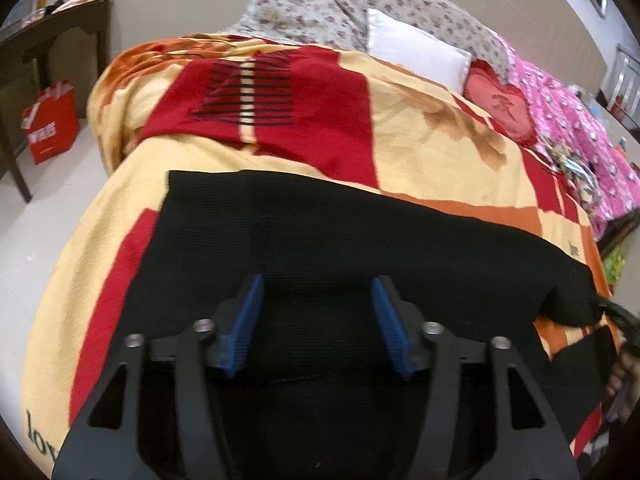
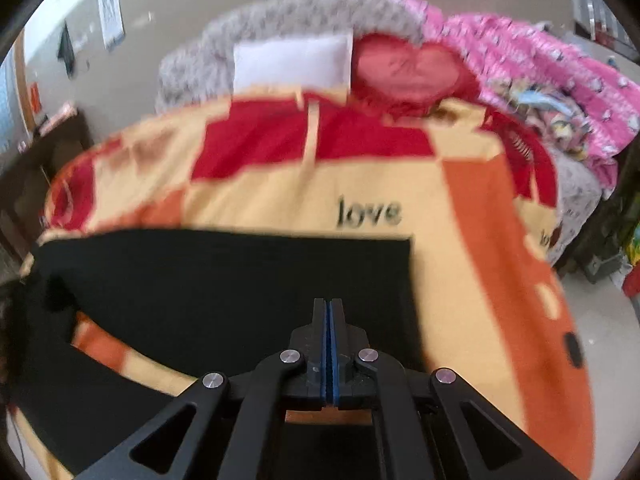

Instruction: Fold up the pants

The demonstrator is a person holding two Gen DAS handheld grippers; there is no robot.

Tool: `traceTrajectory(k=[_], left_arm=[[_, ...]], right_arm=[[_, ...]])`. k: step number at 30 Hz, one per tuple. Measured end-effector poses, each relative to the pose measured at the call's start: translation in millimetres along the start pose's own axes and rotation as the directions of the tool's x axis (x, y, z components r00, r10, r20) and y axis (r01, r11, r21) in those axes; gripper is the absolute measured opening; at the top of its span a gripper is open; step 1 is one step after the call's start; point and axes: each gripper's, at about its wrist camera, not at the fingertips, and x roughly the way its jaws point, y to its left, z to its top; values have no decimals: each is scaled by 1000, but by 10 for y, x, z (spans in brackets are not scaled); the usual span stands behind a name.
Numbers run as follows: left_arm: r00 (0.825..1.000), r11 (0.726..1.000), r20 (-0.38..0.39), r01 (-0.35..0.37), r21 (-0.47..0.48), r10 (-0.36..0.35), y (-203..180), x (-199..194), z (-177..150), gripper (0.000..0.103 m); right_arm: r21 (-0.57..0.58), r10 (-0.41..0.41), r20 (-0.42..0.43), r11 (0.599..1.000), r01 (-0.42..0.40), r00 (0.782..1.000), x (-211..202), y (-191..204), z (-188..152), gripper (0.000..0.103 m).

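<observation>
Black pants [image 1: 320, 232] lie spread across a yellow, red and orange blanket [image 1: 420, 140] on a bed. In the left wrist view my left gripper [image 1: 318, 284] is open, its blue pads [image 1: 250, 316] apart just above the pants, holding nothing. In the right wrist view the pants [image 2: 224, 280] show a straight far edge and a right edge, with one leg trailing toward the lower left. My right gripper [image 2: 329, 308] has its jaws closed together over the pants; whether cloth is pinched between them does not show. This view is blurred.
Floral pillows [image 1: 320, 4], a white pillow [image 1: 416, 48], a red heart cushion [image 1: 500, 104] and a pink quilt [image 1: 580, 136] lie at the bed's head and right side. A dark wooden table [image 1: 48, 48] and a red bag [image 1: 52, 124] stand left on the floor.
</observation>
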Motion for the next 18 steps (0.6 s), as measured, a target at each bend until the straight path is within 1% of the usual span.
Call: traceTrajectory(k=[1,2,3,5,6,8,10,11,13,14,15,17,18], left_arm=[[1000,1000,-9,13,17,-13,-30,13,4,71],[1000,1000,-13,13,26,-13,-51,17,7,73],[1000,999,-19,9,40,-8,-85,28,6,75],[999,998,-33,13,67,-11,-128,56,21,85],[999,996,-41,14,83,-11,-154,72,24,87],[998,995,-50,37,91,-33,-175,88,22,96],[997,995,-51,68,70,-64,-151,87,32,97],[996,996,-47,73,59,-71,-137,81,35,97],[996,995,-42,86,40,-85,-114,74,43,97],[995,995,-43,91,34,-89,-107,73,50,97],[995,995,-46,92,33,-90,-108,74,54,97],[996,995,-55,76,58,-73,-143,85,52,97],[997,995,-62,57,81,-52,-183,94,46,97]], right_arm=[[2,-9,-19,1000,9,1000,78,-2,-19,2],[8,-6,-4,1000,6,1000,36,0,2,5],[12,-4,-15,1000,4,1000,21,-12,6,6],[23,12,-12,1000,-12,1000,-41,-36,27,8],[24,16,-12,1000,-15,1000,-53,-29,43,9],[3,2,-13,1000,-2,1000,-73,14,75,13],[-34,-1,-15,999,1,1000,-71,79,105,27],[-48,5,-16,999,-6,1000,-58,103,100,31],[-44,56,-19,997,-57,998,-67,86,130,42],[-25,88,-19,996,-88,996,-84,47,143,43],[-15,95,-16,995,-95,995,-48,16,82,43],[-28,74,-16,997,-75,997,-31,72,24,44],[-58,42,-21,997,-43,999,-44,139,28,45]])
